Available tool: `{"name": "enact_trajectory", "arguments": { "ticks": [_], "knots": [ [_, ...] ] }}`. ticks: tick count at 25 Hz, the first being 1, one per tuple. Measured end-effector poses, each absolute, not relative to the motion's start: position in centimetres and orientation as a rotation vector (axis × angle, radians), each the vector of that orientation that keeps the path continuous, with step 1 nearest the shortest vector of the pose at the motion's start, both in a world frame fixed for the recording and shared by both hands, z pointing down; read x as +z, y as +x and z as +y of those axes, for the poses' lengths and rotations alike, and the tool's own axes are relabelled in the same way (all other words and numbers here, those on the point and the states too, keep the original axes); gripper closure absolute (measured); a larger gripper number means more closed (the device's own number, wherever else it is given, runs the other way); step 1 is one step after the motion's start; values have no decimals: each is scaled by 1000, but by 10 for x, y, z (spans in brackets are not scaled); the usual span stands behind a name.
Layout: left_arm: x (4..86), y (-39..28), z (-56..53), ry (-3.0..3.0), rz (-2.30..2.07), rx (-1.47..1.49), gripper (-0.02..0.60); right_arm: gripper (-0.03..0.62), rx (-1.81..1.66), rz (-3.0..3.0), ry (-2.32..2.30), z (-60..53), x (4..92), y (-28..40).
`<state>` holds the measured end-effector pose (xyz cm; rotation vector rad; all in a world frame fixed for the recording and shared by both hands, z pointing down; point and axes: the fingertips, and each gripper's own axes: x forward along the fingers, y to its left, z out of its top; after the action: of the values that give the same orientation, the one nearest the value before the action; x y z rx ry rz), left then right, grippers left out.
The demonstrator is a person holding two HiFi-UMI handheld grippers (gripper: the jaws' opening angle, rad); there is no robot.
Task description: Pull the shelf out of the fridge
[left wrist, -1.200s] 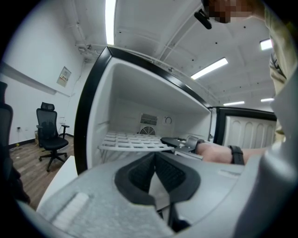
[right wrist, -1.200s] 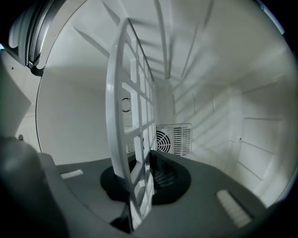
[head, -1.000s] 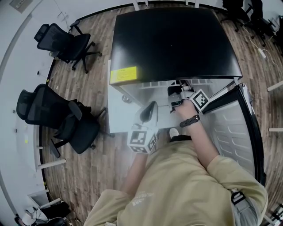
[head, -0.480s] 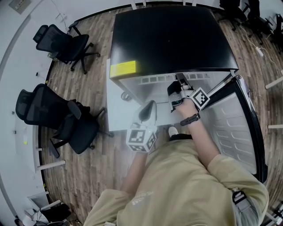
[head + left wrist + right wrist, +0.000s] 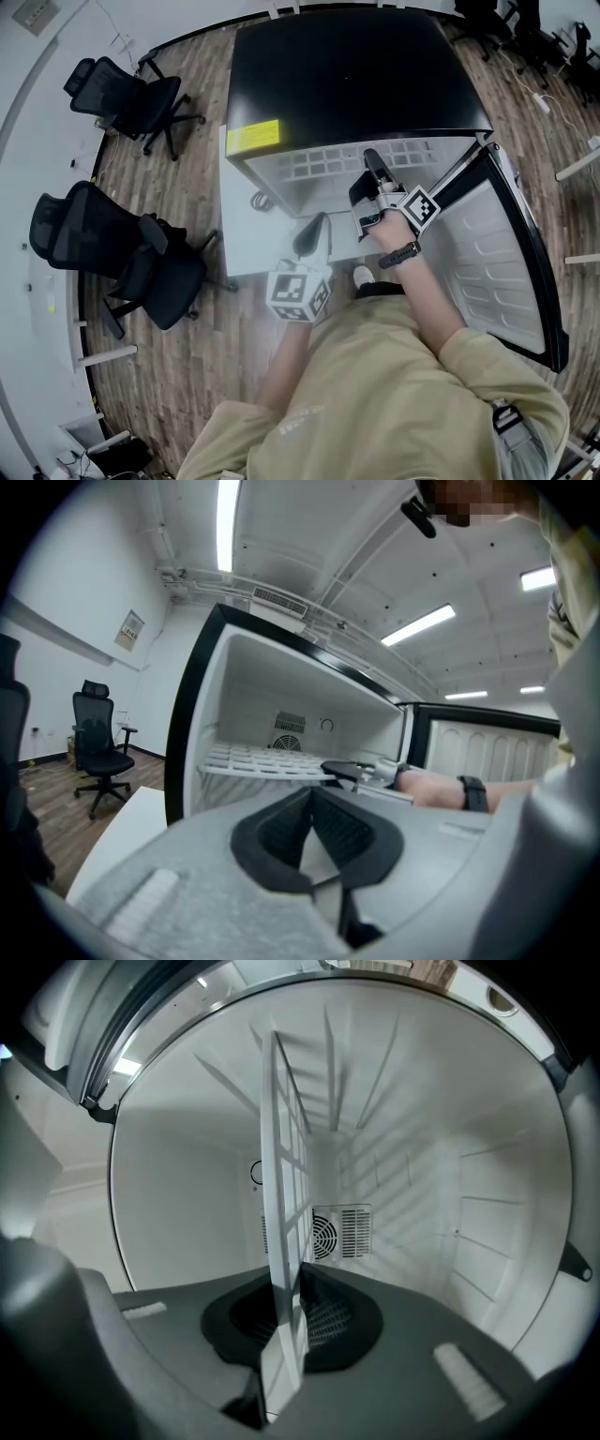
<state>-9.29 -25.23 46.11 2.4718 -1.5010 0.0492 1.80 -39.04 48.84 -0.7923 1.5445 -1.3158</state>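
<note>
The white grid shelf (image 5: 337, 164) sticks out of the open black fridge (image 5: 356, 84), level at its front. My right gripper (image 5: 373, 178) is shut on the shelf's front edge. In the right gripper view the shelf (image 5: 286, 1204) runs edge-on between the pads of the right gripper (image 5: 289, 1290), toward the fan grille at the back wall. My left gripper (image 5: 317, 230) hangs in front of the fridge, below and left of the shelf, touching nothing. The left gripper (image 5: 312, 803) is shut and empty, looking at the shelf (image 5: 262, 759) and the right gripper (image 5: 354, 771).
The fridge door (image 5: 487, 262) stands open to the right. A white low surface (image 5: 253, 239) lies at the fridge's left front. Two black office chairs (image 5: 122, 94) (image 5: 103, 244) stand on the wood floor at the left. A yellow label (image 5: 253, 138) marks the fridge's top edge.
The shelf has slid farther out of the fridge with my right gripper on it; more of its grid shows now. The left gripper has hardly moved.
</note>
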Motion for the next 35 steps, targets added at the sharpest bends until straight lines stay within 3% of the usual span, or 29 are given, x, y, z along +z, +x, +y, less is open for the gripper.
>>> {"name": "enact_trajectory", "arguments": {
  "ticks": [35],
  "knots": [
    [464,-86,-142,2548,-1409,38,580,560,-1307,1491,-803,-258,499,34]
  ]
}}
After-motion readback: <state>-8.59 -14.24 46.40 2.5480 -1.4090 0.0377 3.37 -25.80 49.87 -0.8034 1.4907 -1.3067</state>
